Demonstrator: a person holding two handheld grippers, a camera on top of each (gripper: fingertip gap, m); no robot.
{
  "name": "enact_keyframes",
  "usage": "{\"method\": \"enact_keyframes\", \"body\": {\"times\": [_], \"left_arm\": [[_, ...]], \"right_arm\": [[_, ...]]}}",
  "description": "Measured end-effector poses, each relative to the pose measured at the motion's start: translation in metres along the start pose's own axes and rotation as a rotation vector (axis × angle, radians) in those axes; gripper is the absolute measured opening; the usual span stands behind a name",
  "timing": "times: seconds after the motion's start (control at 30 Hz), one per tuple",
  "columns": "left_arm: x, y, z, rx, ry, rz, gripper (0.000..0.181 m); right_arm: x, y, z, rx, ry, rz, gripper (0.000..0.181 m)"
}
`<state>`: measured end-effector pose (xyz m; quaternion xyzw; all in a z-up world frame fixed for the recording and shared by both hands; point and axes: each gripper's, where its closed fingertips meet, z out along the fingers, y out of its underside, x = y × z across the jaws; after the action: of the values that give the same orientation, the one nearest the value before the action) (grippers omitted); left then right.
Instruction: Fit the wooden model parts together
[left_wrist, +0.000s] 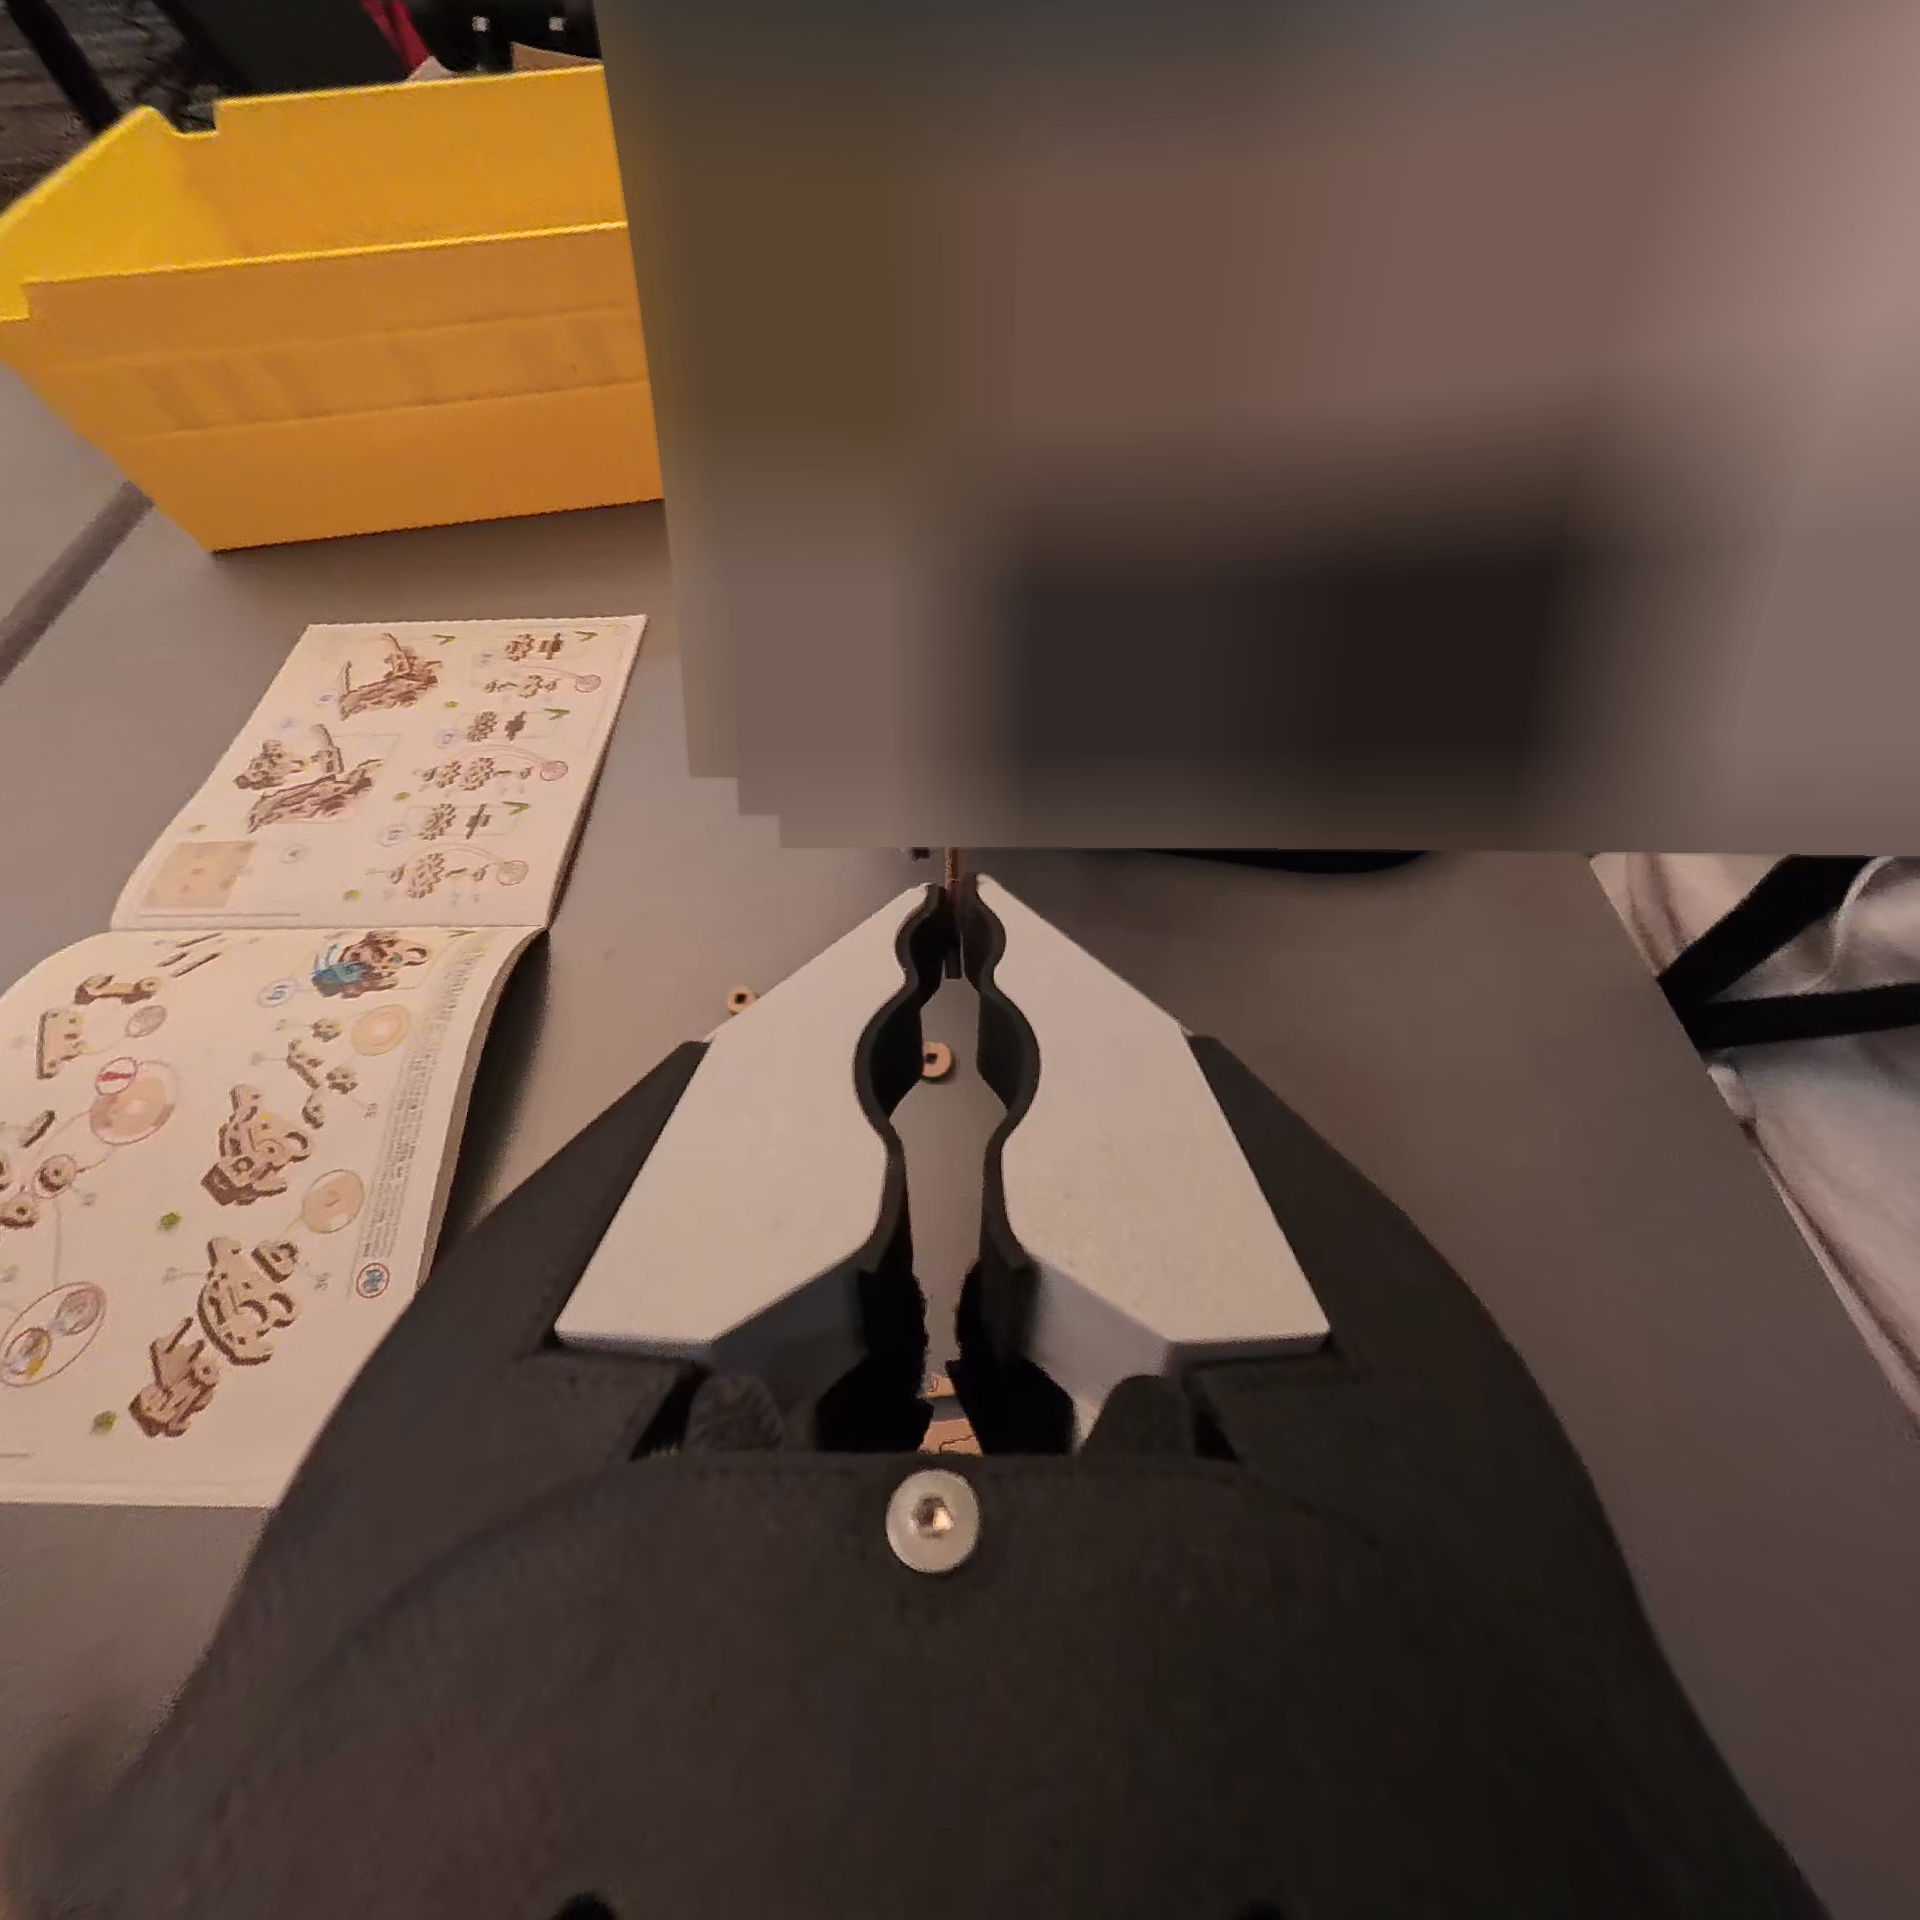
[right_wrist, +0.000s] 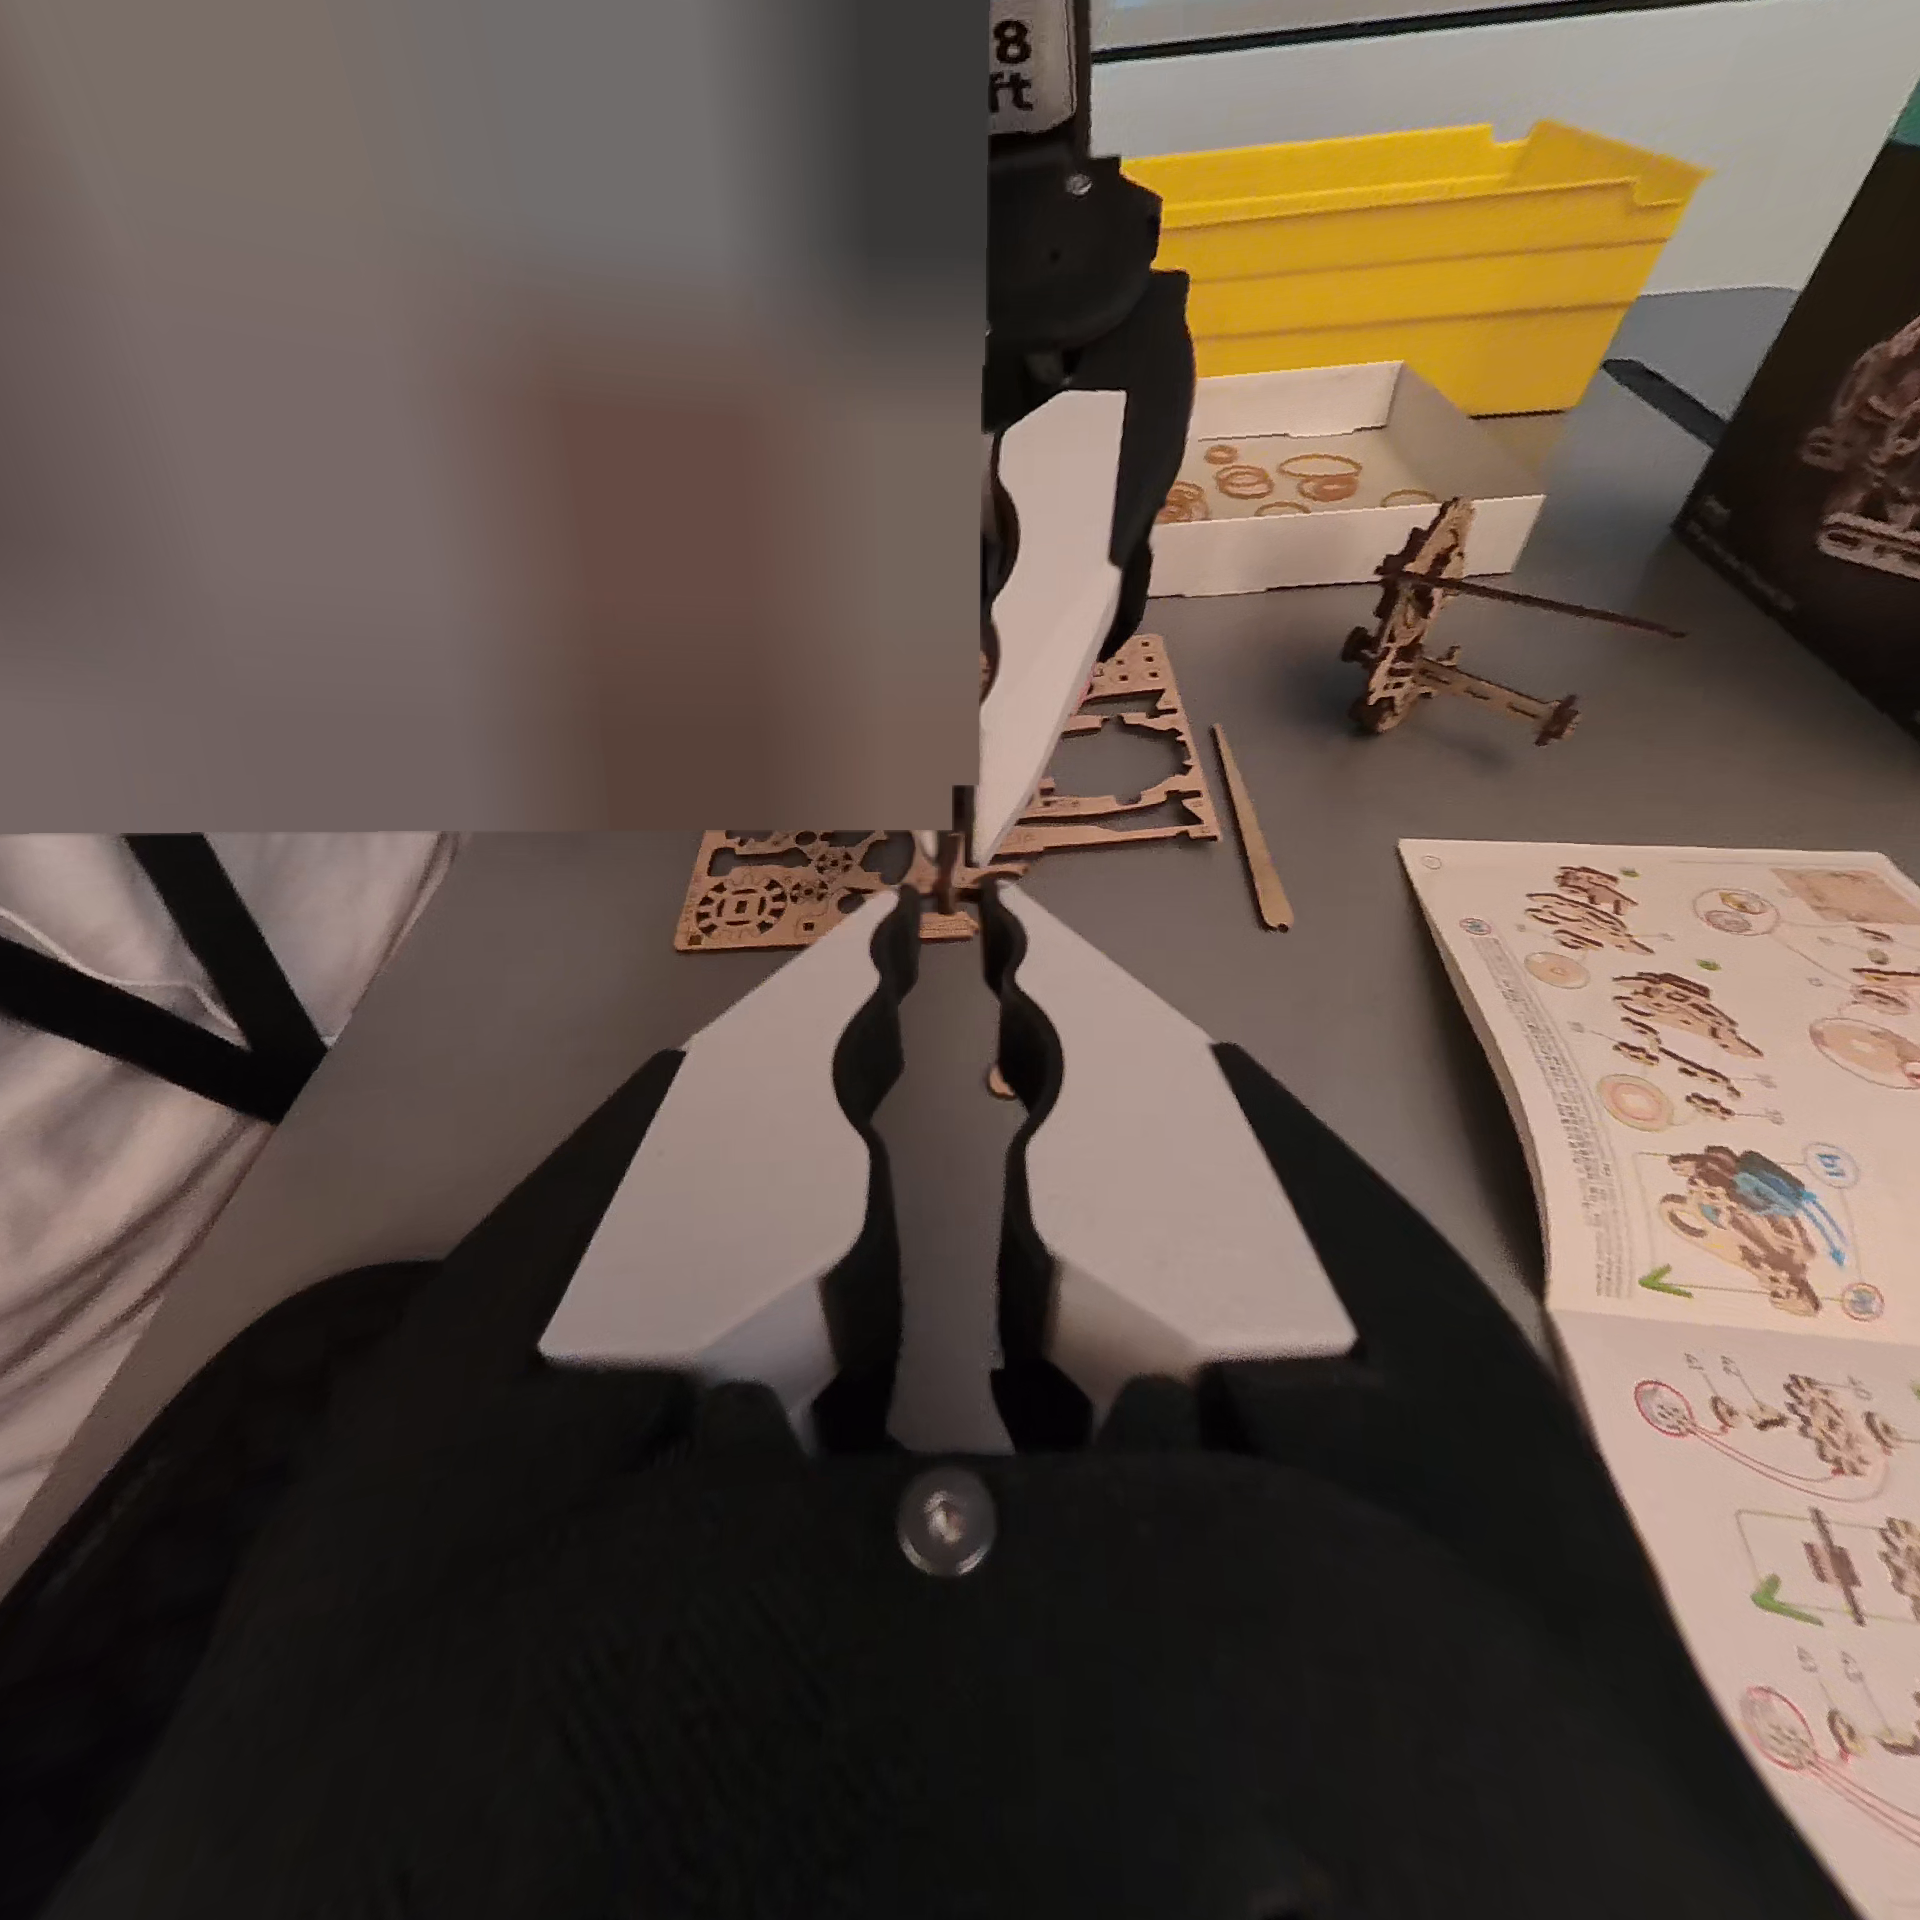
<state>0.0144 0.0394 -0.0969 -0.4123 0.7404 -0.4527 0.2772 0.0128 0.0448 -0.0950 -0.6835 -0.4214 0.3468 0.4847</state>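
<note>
In the left wrist view my left gripper (left_wrist: 953, 914) is shut on a thin wooden part (left_wrist: 952, 878) seen edge-on; its upper end is hidden by a blurred patch. In the right wrist view my right gripper (right_wrist: 948, 902) is nearly closed around a small dark wooden part (right_wrist: 943, 885) at its tips. The left gripper (right_wrist: 982, 831) comes down from above, its tip right over that part, with a thin wooden piece (right_wrist: 961, 808) beside it. The two parts meet just above the grey table (right_wrist: 1351, 1039). A partly built wooden model (right_wrist: 1423, 623) stands at the back right.
Cut-out wooden sheets (right_wrist: 1132, 769) and a wooden stick (right_wrist: 1252, 831) lie behind the grippers. A white tray of rings (right_wrist: 1351, 540), a yellow bin (right_wrist: 1403, 270) and a dark box (right_wrist: 1849, 416) stand farther back. An open instruction booklet (right_wrist: 1714, 1143) lies right. Small round wooden pieces (left_wrist: 940, 1062) lie on the table. Left and right tips are no more than a few centimetres apart.
</note>
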Motion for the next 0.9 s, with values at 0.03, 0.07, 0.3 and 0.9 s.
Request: {"method": "enact_keyframes", "body": {"times": [0.03,0.07,0.3,0.9], "left_arm": [[-0.004,-0.002,0.000,0.006,-0.027,-0.007,0.000],[-0.005,-0.002,0.000,0.008,-0.041,-0.005,0.000],[-0.013,-0.009,-0.001,0.021,-0.137,0.045,0.000],[-0.024,0.022,0.016,-0.255,-0.353,0.262,0.000]], "right_arm": [[0.000,0.001,0.002,-0.017,0.016,-0.023,0.018],[-0.002,0.003,0.004,-0.035,0.024,-0.042,0.024],[0.014,-0.007,0.005,-0.030,0.188,-0.052,0.010],[0.034,0.028,0.007,-0.421,0.467,-0.306,0.008]]}}
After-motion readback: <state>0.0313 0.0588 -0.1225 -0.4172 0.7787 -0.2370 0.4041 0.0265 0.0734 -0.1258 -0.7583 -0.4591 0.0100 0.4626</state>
